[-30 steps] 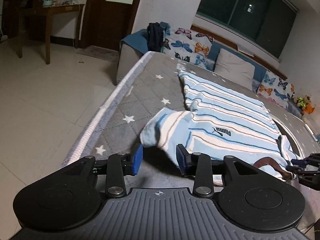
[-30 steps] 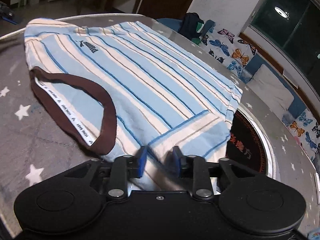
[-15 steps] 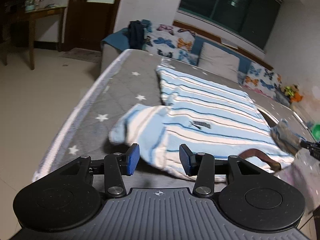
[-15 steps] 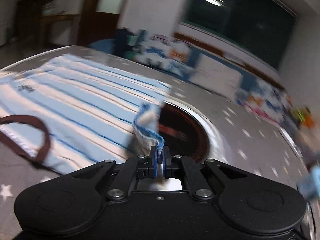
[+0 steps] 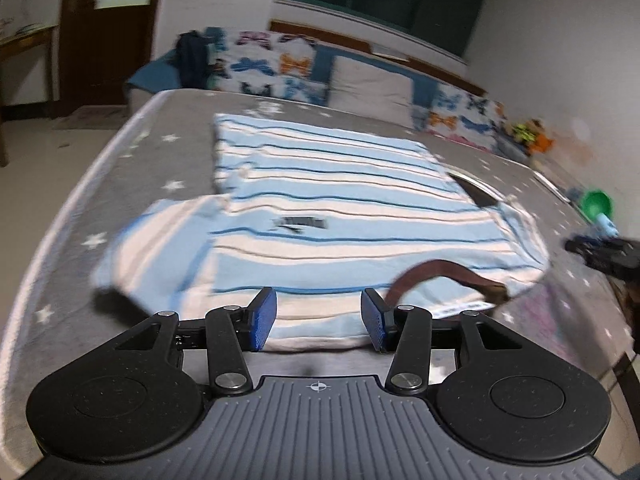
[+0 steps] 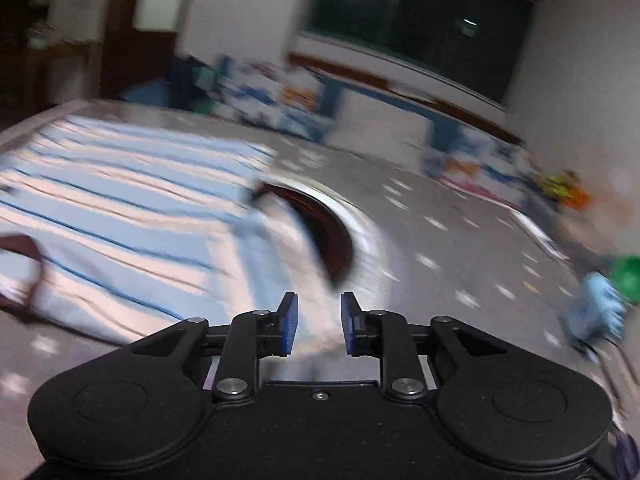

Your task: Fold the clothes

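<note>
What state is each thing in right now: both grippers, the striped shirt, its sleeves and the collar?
left gripper: open, holding nothing, over the shirt's near edge.
right gripper: open, holding nothing.
striped shirt: spread flat on the bed, not yet folded.
left sleeve: spread outward.
right sleeve: lying loose, blurred.
brown collar: open, facing the grippers.

One striped shirt (image 5: 340, 216), one star-print mattress (image 5: 120, 168), two tongs, one green cup (image 5: 597, 203), several butterfly cushions (image 5: 276, 68)
</note>
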